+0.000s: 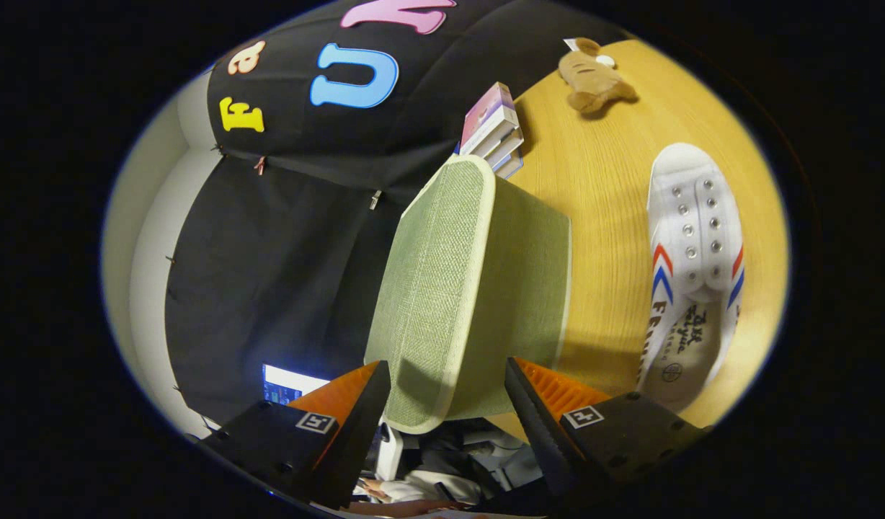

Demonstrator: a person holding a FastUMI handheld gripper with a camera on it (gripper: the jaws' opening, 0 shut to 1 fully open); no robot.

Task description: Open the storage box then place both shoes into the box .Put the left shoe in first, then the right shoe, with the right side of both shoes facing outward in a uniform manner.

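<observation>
Gripper view, gripper fingers apart around green storage box lid, shoe beside.

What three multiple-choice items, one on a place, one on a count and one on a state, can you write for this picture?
1. Where is the stack of books?
A) inside the shoe
B) on the table, just beyond the green box
C) on the plush toy

2. How many shoes can be seen?
A) one
B) two
C) three

3. In what state is the white shoe?
A) held between the fingers
B) inside the box
C) lying sole down on the table

Answers:
1 B: the stack of books lies on the table right behind the green box, apart from the plush toy.
2 A: a single white shoe lies there.
3 C: its opening faces up, beside the box. The gripper has its fingers on either side of the box's corner; whether they press on it cannot be told.
</observation>
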